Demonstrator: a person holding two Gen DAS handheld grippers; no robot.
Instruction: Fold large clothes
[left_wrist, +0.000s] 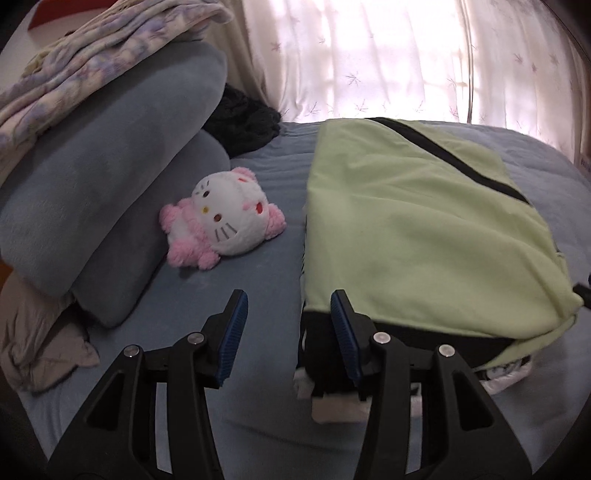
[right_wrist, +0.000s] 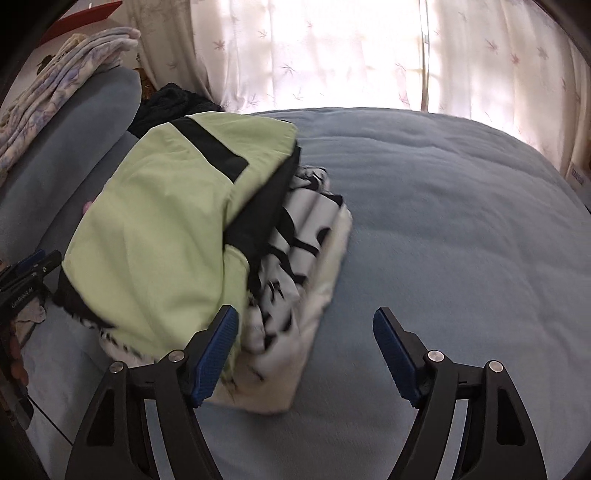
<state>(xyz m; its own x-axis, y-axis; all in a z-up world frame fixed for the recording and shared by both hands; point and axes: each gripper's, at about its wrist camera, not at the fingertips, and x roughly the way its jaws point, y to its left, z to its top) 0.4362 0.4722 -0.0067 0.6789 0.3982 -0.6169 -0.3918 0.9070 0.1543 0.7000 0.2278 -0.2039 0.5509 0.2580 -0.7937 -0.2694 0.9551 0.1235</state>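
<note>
Folding looks done: the green garment (right_wrist: 162, 225) lies folded atop the zebra-print garment (right_wrist: 306, 258) at ten o'clock on the bed (right_wrist: 461, 229). Left tool (left_wrist: 288, 328) and right tool (right_wrist: 304, 350) both spread, empty.

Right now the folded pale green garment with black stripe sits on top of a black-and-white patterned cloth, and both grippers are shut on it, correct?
Not quite. The folded pale green garment does sit on the black-and-white patterned cloth, but both wrist views show the left gripper and right gripper open, holding nothing.
</note>
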